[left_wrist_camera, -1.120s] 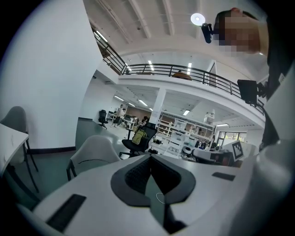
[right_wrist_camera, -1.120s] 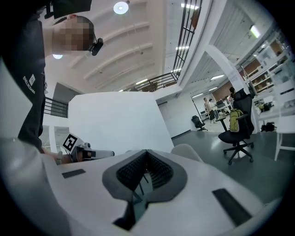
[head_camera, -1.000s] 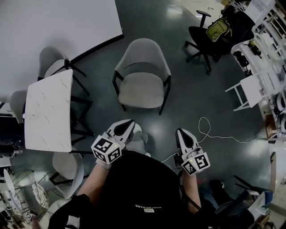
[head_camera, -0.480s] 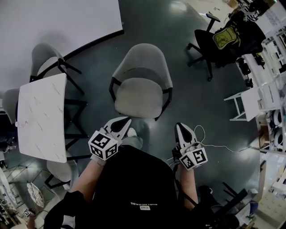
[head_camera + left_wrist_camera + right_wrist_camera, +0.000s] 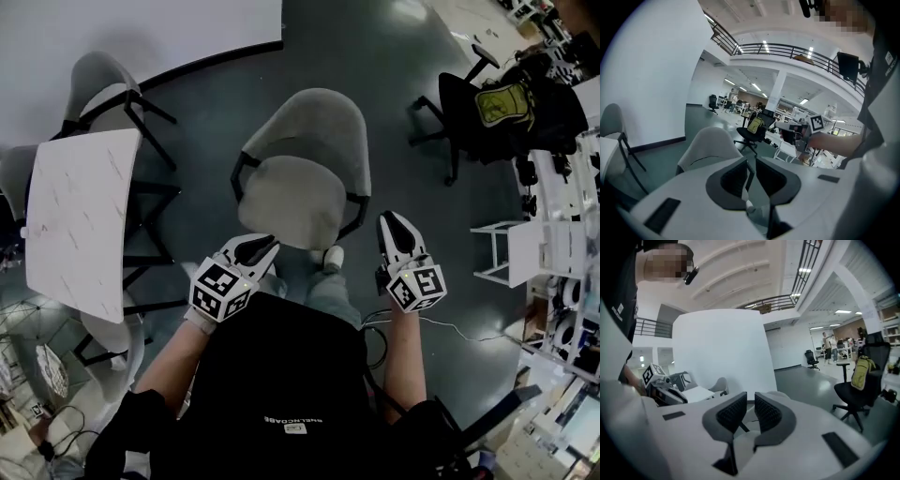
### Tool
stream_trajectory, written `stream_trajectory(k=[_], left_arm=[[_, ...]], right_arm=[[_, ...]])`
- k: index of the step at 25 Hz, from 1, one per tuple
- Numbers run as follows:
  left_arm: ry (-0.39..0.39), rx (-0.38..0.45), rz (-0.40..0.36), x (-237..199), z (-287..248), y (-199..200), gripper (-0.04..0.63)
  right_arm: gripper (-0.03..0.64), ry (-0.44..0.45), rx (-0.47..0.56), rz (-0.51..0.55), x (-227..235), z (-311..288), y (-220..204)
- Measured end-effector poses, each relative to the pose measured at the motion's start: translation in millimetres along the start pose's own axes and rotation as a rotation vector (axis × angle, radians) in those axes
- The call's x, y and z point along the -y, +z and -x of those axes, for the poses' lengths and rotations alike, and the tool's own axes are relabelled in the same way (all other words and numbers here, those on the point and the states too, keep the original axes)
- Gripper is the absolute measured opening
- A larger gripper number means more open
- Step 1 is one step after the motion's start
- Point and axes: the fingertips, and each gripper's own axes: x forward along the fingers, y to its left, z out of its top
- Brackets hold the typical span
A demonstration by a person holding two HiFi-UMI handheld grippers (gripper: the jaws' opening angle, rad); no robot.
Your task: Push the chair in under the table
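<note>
My left gripper (image 5: 265,244) and right gripper (image 5: 392,218) hung near the chair's (image 5: 298,183) front edge, fingers just parting, empty; open floor (image 5: 412,89) beyond.

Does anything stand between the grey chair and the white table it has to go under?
Nothing visible does: only bare floor separates the grey chair from the white table. The other chairs stand at its other sides.

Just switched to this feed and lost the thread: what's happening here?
A person holding a left gripper and a right gripper stands at the front of the grey chair, which sits out on the open floor, apart from the white table to the person's left. Neither gripper touches the chair yet. Both have just been opening their fingers slightly, with nothing between them.
</note>
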Motion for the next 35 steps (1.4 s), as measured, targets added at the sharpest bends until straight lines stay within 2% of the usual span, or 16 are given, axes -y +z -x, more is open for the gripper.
stream_trajectory(k=[7,11,16,23,29,35], left_arm=[[0.107,-0.076,0.032,-9,-67,-9,0.104],[0.129,-0.106,0.073,-10,-114,-14,0.158],[0.156,-0.140,0.071,-8,-170,-24,0.192],[0.128,-0.202,0.097,-10,-254,-65,0.273],[0.087,-0.282,0.101,-11,-329,-108,0.307],[0.017,-0.372,0.082,0,-395,-151,0.314]], right_arm=[[0.095,0.135,-0.168,0.085,81,-104,-8],[0.141,0.206,-0.280,0.126,118,-157,-23],[0.175,0.269,-0.396,0.197,151,-219,-38],[0.228,0.315,-0.507,0.343,177,-300,-68],[0.265,0.370,-0.557,0.387,187,-346,-88],[0.272,0.410,-0.590,0.404,192,-364,-106]])
